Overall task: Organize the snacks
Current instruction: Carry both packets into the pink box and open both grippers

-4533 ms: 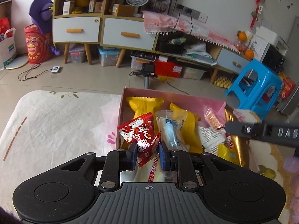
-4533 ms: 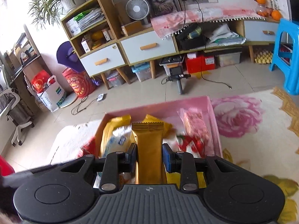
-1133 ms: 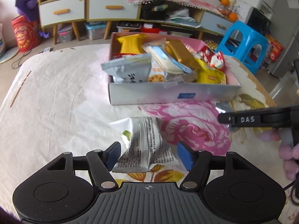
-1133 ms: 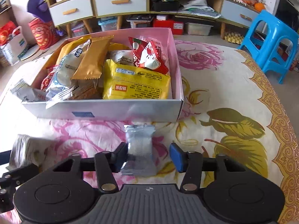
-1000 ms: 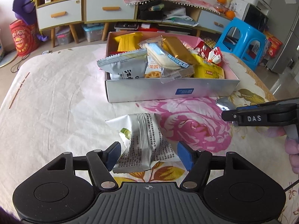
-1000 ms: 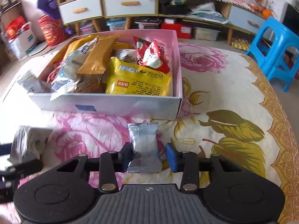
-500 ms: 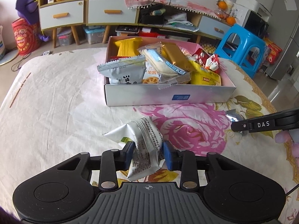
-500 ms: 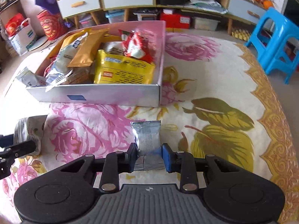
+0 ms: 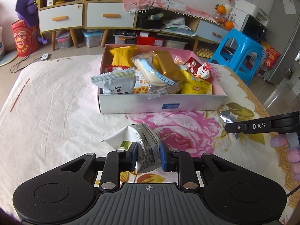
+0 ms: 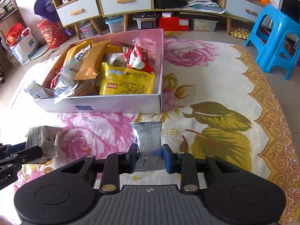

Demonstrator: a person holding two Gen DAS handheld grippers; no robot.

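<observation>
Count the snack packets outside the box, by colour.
White printed packet: 1, clamped in the left gripper
Silver packet: 1, clamped in the right gripper
Total: 2

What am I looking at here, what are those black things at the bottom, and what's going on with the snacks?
These are two handheld grippers, one in each of a person's hands, each with a camera looking forward along its jaws. The left gripper has its jaws shut on a crumpled white snack packet. The right gripper has its jaws shut on a small silver packet. Both packets are in front of a pink box full of snacks, which sits on a flowered cloth.
</observation>
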